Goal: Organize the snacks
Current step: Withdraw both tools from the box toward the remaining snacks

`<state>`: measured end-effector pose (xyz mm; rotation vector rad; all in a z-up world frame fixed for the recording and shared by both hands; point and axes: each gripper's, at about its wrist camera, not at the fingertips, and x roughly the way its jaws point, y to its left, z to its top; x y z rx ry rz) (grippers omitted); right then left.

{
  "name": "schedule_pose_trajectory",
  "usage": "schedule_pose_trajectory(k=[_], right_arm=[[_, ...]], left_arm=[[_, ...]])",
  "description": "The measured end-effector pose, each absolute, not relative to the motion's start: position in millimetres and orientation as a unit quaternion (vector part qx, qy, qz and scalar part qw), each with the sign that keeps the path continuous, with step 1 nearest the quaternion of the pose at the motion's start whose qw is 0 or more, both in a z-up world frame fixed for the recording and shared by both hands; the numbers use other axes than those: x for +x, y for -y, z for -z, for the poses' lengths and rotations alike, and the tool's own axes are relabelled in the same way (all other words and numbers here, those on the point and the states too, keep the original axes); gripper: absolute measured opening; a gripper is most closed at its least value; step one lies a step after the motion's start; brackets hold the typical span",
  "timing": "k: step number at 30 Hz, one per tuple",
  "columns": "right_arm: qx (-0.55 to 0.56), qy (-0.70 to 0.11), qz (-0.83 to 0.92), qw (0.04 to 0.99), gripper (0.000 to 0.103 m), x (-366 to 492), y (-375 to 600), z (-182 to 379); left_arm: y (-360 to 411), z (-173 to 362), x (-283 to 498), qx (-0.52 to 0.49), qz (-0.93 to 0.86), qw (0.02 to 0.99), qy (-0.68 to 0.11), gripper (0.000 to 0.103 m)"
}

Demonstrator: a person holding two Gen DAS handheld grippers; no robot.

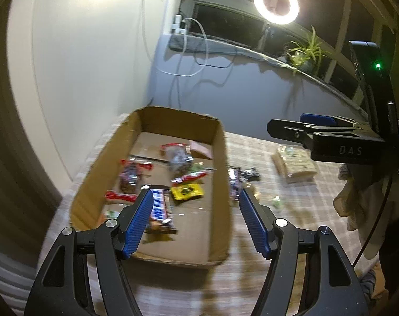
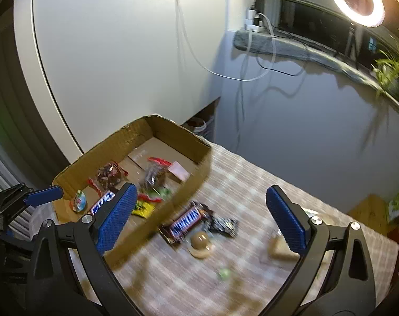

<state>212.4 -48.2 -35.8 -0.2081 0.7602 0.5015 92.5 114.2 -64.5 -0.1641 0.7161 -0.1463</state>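
- Blue ribbed pads line both pairs of fingers, and both pairs stand spread with nothing between them: the left gripper point(image 1: 194, 221) over the near end of the cardboard box point(image 1: 221, 158), the right gripper point(image 2: 199, 221) over the checked desk point(image 2: 252, 184) just outside the box's side wall.
- Inside the box lie about 6 snacks: a blue-lettered chocolate bar point(image 1: 160, 210) beside the left gripper's left finger, a yellow packet point(image 1: 186, 192) at its 1 o'clock, and red-topped clear bags point(image 1: 131, 176) toward 11 o'clock.
- Still loose on the desk, between the right fingers: a second chocolate bar point(image 2: 186, 222) touching the box wall, a dark crinkled wrapper point(image 2: 224, 226) at its 3 o'clock, a round tan sweet point(image 2: 200, 241) at its 5 o'clock, and a pale biscuit pack point(image 2: 281, 247) by the right finger.
- Judged step: between picks, with some of the sorting done and both hands free.
- Next move, as I read it: lower the right fingers astride the loose bar across its narrow width, close, lift clear of the wall, and release inside the box; motion blur hides finer detail.
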Motion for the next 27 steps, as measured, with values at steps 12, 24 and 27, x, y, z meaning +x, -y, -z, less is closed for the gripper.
schedule_pose_trajectory(k=[12, 24, 27], right_arm=[[-0.095, -0.372, -0.240, 0.892, 0.100, 188.2, 116.9, 47.9], [-0.141, -0.416, -0.318, 0.840, 0.055, 181.9, 117.5, 113.2], [-0.129, -0.430, -0.330, 0.830, 0.047, 191.3, 117.3, 127.5]], left_arm=[[-59.1, 69.9, 88.3, -0.058, 0.117, 0.924, -0.360, 0.067], [-24.8, 88.7, 113.6, -0.050, 0.123, 0.911, -0.390, 0.034], [-16.3, 96.9, 123.2, -0.051, 0.119, 0.908, -0.398, 0.033]])
